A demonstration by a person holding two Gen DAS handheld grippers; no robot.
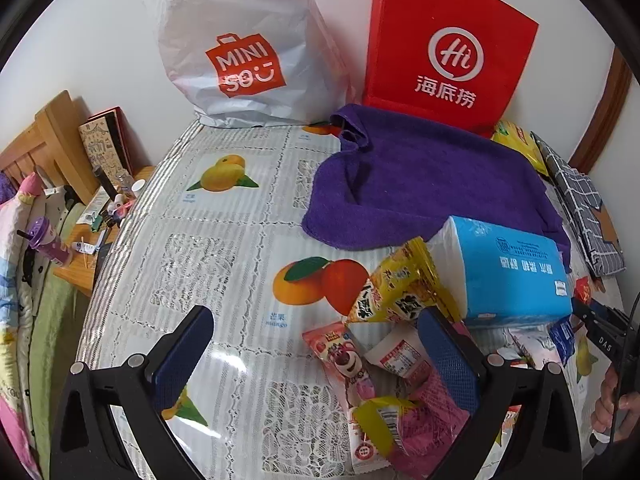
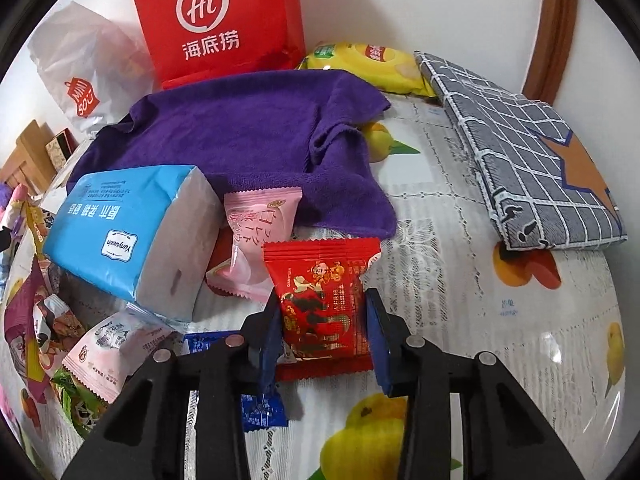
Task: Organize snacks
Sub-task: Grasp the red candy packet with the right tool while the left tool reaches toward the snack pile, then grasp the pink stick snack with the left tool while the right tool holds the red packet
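The right tool (image 2: 322, 326) is clenched on a red snack packet (image 2: 320, 300), its pads pressing the packet's two side edges so the wrapper stands tilted off the bench (image 2: 500, 320) (a grip suited to lifting it clear of the pile). Just behind lie a pink packet (image 2: 260, 236) and a blue tissue pack (image 2: 128, 232), which rests partly on a purple towel (image 2: 240, 132). The left tool (image 1: 316, 354) hangs released above loose snacks, presumably waiting its turn.
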